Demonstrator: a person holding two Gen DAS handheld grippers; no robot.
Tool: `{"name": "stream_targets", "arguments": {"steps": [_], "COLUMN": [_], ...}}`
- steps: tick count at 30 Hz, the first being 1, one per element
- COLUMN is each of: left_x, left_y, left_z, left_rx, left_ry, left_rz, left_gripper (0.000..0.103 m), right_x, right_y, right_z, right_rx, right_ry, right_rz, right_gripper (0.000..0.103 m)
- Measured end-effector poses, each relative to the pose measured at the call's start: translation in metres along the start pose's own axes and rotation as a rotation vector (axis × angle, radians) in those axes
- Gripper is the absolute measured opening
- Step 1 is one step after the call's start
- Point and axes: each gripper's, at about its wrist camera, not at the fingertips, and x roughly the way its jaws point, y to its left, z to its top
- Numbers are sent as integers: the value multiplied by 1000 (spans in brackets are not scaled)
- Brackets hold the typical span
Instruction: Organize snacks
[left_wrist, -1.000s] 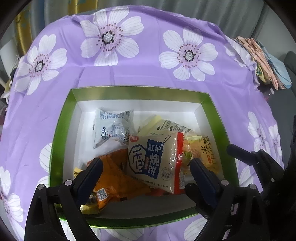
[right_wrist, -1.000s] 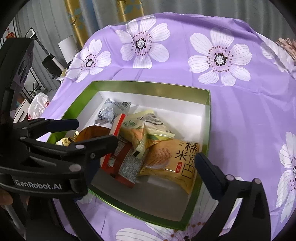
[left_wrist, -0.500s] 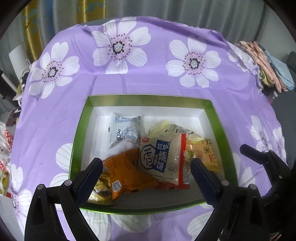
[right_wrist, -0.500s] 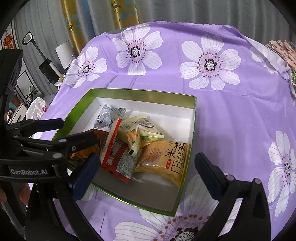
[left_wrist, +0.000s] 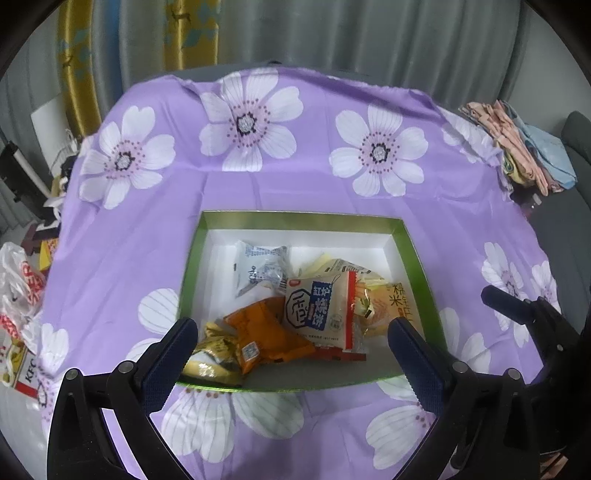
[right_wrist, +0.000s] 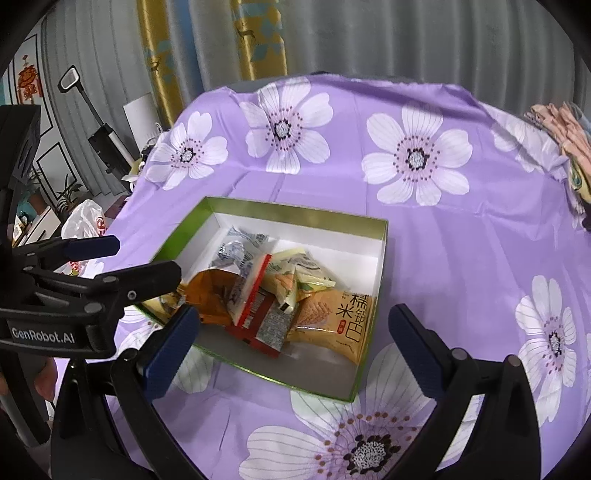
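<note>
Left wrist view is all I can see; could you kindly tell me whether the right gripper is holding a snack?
Observer: No, the right gripper is open, with nothing held between its fingers.
Operator: Thank you. Does the red-edged packet lie flat in the box?
Observer: No, from the right wrist view the red-edged packet stands tilted on its edge, propped on the packets beside it.
</note>
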Motion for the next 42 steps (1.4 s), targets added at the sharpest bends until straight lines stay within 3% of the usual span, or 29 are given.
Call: {"name": "stream_targets", "arguments": {"steps": [23,42], "left_x": [-94,-136], "left_y": [4,-9], "left_z": [-2,-11], "left_rx": [-20,-1], "left_ry": [-130,-211], "left_rz": [70,109], "left_gripper": [102,102], "right_x": [-85,-120], "right_y": [49,61], "right_z": [11,7], "right_rx": [-92,-118], "right_ry": [-134,-198], "right_rz": [4,16], "right_gripper": [103,103]}}
